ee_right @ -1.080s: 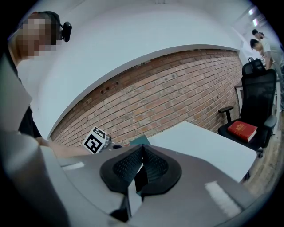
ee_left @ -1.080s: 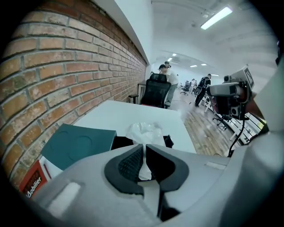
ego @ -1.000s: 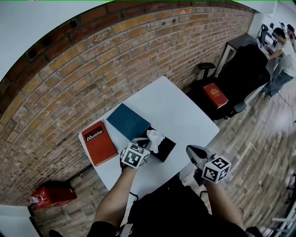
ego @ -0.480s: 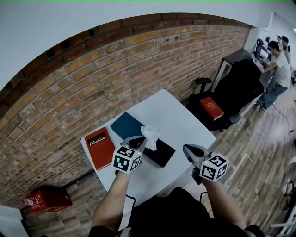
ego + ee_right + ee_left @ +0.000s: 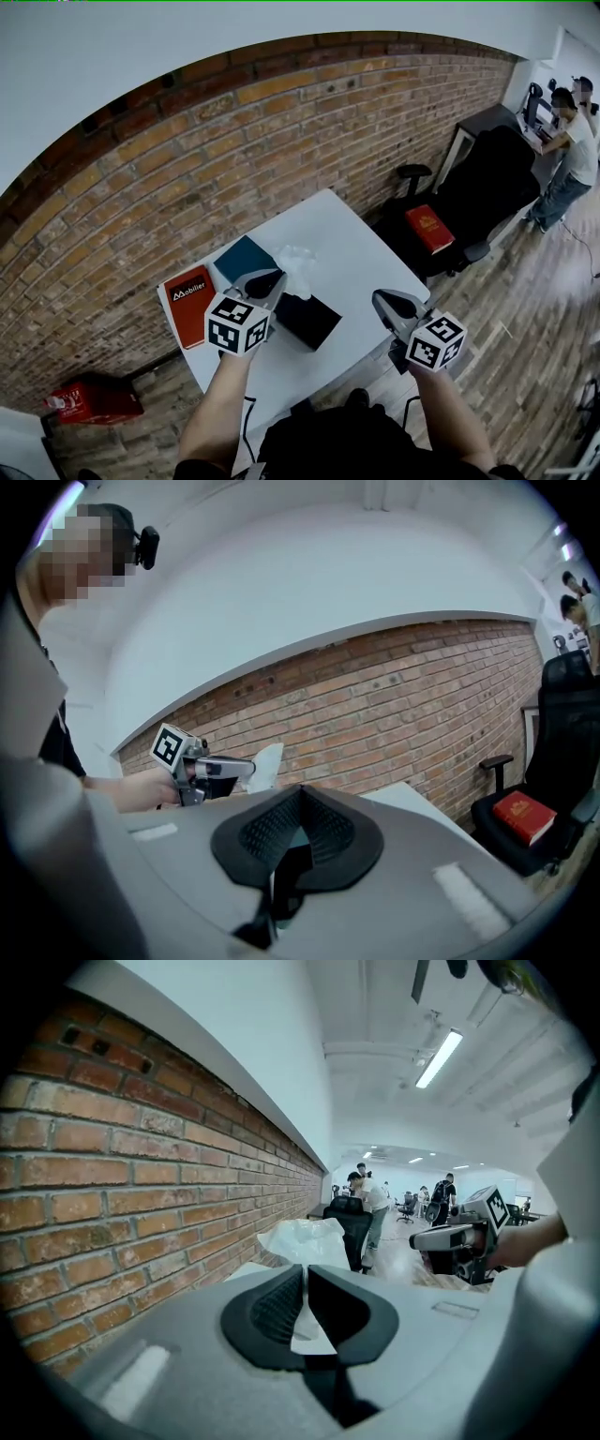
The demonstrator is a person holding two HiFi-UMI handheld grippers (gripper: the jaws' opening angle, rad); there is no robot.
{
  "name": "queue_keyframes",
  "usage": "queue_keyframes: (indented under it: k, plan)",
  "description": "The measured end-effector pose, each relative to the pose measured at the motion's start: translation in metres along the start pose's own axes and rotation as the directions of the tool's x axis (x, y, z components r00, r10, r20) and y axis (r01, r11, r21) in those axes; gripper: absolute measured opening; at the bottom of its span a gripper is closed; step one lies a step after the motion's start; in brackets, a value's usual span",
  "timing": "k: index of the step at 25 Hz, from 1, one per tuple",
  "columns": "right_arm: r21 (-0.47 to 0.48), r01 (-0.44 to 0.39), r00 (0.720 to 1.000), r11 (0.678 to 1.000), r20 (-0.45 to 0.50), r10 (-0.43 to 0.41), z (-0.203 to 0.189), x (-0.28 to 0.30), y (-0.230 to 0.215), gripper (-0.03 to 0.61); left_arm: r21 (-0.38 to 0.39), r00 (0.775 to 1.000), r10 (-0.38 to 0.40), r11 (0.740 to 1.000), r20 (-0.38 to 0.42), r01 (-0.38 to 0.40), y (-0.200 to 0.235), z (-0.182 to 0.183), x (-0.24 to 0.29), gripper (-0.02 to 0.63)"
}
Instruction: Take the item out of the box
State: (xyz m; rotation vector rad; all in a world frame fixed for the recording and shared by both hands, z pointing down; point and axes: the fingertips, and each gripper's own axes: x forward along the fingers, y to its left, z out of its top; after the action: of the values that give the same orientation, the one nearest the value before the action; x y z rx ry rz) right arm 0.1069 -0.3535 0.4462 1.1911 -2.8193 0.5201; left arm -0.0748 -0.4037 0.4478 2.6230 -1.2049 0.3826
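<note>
A crumpled white tissue (image 5: 296, 262) hangs above the black box (image 5: 307, 322) on the white table (image 5: 352, 230). My left gripper (image 5: 269, 281) is shut on the tissue's lower edge and holds it up over the box's left end. In the left gripper view the tissue (image 5: 305, 1238) sticks out past the closed pads (image 5: 279, 1299). My right gripper (image 5: 386, 303) hovers off the table's front right corner, shut with nothing in it. The right gripper view shows its closed jaws, with the left gripper (image 5: 221, 769) and tissue (image 5: 267, 761) beyond.
A teal book (image 5: 240, 255) and a red book (image 5: 187, 293) lie at the table's left. A black chair (image 5: 487, 178) with a red book (image 5: 429, 229) on it stands to the right by the brick wall. A red box (image 5: 89, 399) sits on the floor. People (image 5: 572, 141) stand far right.
My left gripper has risen and drifted left with the tissue, drawing it up out of the box. The right gripper has stayed about where it was.
</note>
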Motion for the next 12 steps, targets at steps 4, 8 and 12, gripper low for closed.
queue_keyframes:
  k: [4,8,12]
  plan:
    - [-0.027,0.002,0.999,1.000,0.053,0.000,0.029,-0.017,-0.023,-0.003,0.006,0.998,0.020,1.000,0.051,-0.020,-0.012,0.030,0.011,0.020]
    - [-0.057,-0.003,0.994,0.998,0.106,0.009,0.055,-0.033,-0.035,-0.003,0.010,0.994,0.035,0.999,0.107,-0.037,-0.026,0.054,0.011,0.020]
    - [-0.076,-0.007,0.991,0.997,0.130,0.017,0.069,-0.045,-0.041,-0.003,0.019,0.983,0.052,0.998,0.173,-0.057,-0.038,0.078,0.004,0.020]
